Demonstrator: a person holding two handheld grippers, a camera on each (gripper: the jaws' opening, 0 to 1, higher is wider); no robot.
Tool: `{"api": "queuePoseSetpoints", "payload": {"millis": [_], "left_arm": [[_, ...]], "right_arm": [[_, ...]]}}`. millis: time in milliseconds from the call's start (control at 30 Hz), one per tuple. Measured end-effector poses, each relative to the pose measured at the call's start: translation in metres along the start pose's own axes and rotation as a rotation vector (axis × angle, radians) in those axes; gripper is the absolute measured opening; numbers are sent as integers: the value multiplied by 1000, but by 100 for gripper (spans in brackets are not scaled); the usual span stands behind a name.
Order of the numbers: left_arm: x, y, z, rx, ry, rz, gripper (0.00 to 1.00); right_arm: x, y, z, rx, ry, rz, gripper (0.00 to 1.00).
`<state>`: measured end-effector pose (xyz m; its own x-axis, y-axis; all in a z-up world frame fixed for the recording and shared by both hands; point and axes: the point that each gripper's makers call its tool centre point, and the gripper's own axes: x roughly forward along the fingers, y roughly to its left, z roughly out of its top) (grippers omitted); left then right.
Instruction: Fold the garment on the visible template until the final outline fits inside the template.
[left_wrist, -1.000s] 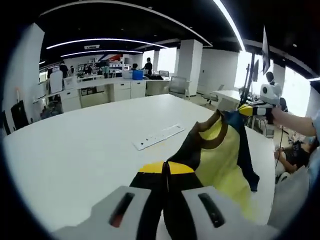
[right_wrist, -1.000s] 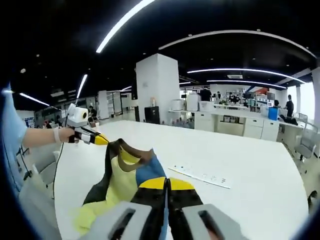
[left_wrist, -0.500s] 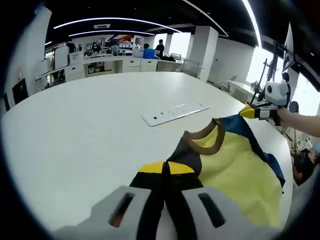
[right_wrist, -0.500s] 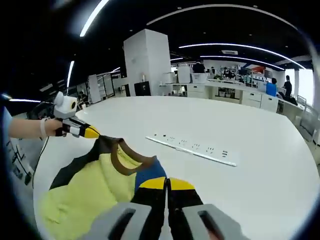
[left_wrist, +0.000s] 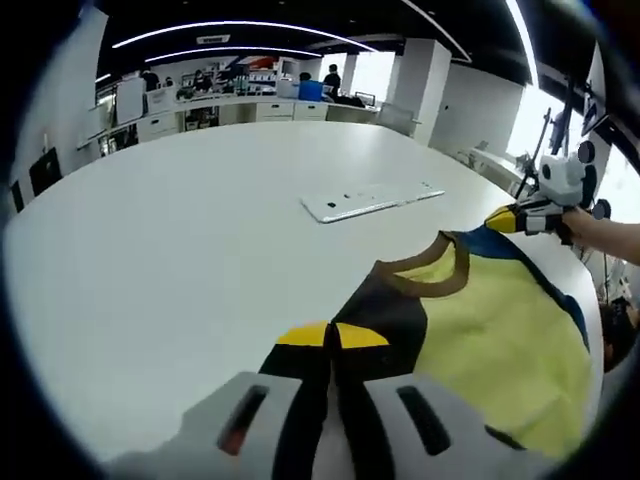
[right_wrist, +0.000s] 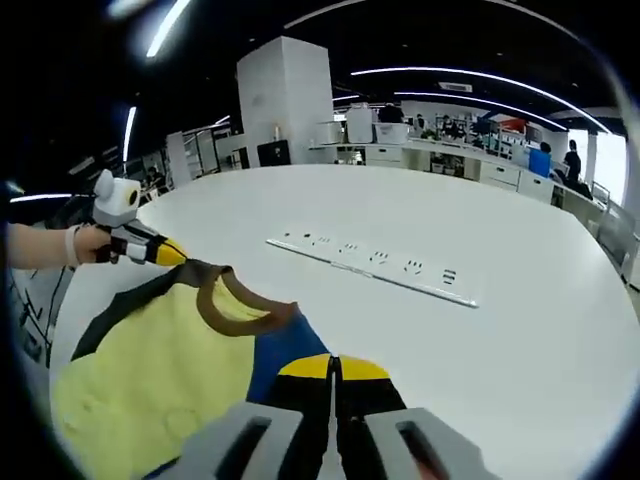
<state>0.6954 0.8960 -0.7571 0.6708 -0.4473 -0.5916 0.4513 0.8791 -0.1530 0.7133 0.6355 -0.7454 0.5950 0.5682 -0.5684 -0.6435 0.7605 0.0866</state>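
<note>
A yellow shirt (left_wrist: 480, 335) with a brown collar (left_wrist: 425, 275), a black shoulder and a blue shoulder lies stretched flat over the white table (left_wrist: 180, 230). My left gripper (left_wrist: 332, 336) is shut on the black shoulder near the table surface. The right gripper (left_wrist: 512, 219), held by a hand, pinches the blue shoulder on the far side of the collar. In the right gripper view my right gripper (right_wrist: 335, 368) is shut on the blue shoulder of the shirt (right_wrist: 160, 360), and the left gripper (right_wrist: 160, 250) holds the black shoulder at the left.
A long white power strip (left_wrist: 372, 200) lies on the table beyond the collar, also seen as the power strip (right_wrist: 375, 266) in the right gripper view. Bare table (right_wrist: 520, 330) spreads around it. Desks, pillars and people stand far behind.
The shirt hung in the air between the grippers a second ago; both grippers have come down and it now lies spread on the table, still held at both shoulders.
</note>
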Motion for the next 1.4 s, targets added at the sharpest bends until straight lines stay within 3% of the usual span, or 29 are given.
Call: {"api": "queuePoseSetpoints", "payload": {"millis": [167, 333, 467, 600, 867, 933, 1067, 1400], "left_arm": [[-2, -2, 0, 24, -16, 0, 0], [-11, -7, 6, 101, -38, -13, 31], [-21, -18, 12, 122, -60, -61, 43], [-29, -31, 15, 161, -77, -115, 57], [-45, -53, 15, 224, -80, -219, 84], [-49, -58, 14, 230, -75, -242, 90], [-54, -62, 13, 229, -69, -264, 97], [-74, -66, 13, 233, -76, -263, 96]], "right_arm": [[-3, 2, 1, -2, -4, -3, 0], [-14, 11, 13, 2, -72, 34, 0], [-21, 19, 16, 15, -92, 62, 27], [-28, 30, 15, -25, -91, 88, 46], [-37, 47, 9, -91, -63, 137, 93], [-39, 50, 8, -102, -55, 141, 100], [-43, 48, 12, -111, -61, 127, 100], [-60, 53, 10, -108, -61, 117, 100]]}}
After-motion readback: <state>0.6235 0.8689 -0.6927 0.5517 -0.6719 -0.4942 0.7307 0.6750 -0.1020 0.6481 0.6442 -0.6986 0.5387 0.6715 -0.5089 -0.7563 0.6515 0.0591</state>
